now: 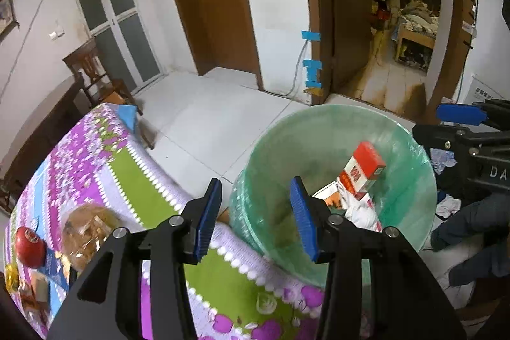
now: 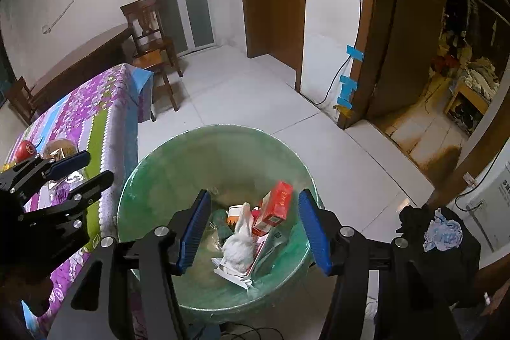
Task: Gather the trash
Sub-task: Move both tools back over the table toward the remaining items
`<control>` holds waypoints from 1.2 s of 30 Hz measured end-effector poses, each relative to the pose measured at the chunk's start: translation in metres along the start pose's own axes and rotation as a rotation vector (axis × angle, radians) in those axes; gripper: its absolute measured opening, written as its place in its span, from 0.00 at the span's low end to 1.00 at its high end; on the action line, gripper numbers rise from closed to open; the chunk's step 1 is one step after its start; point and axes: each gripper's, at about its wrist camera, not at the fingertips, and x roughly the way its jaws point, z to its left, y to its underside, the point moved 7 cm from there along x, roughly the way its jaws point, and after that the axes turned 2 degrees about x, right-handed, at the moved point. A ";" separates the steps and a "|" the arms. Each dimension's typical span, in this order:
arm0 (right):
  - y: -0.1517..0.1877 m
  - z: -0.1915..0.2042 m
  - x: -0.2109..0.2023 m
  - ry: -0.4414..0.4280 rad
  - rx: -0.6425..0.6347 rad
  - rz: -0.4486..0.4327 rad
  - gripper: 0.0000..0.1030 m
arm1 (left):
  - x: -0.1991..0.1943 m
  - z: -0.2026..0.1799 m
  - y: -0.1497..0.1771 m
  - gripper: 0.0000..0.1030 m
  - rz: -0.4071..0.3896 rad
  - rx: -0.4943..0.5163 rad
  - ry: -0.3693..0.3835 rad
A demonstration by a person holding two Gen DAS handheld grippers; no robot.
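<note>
Now the red carton [image 2: 274, 207] stands tilted in the green bin [image 2: 140, 196], its long axis running from lower left up to the right, top corner pointing away. It lies beyond and between the right tongs [image 2: 255, 233], which are spread and hold nothing. The left tongs [image 1: 256, 217] are spread too, over the bench [image 1: 134, 168] edge. Carton lettering is too blurred to read

A home: wooden chair [image 2: 149, 31], floral tablecloth [image 2: 92, 104]; bedroom [image 2: 465, 78] beyond doorway.
</note>
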 end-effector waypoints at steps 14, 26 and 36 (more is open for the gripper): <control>0.040 0.056 -0.038 -0.070 -0.028 -0.136 0.65 | -0.070 0.045 0.056 0.75 -0.137 -0.073 -0.128; 0.084 0.177 -0.058 -0.250 -0.179 -0.227 0.69 | -0.141 0.140 0.162 0.85 -0.183 -0.289 -0.231; 0.082 0.363 -0.054 -0.576 -0.657 -0.139 0.71 | -0.227 0.218 0.268 0.94 -0.175 -0.564 -0.340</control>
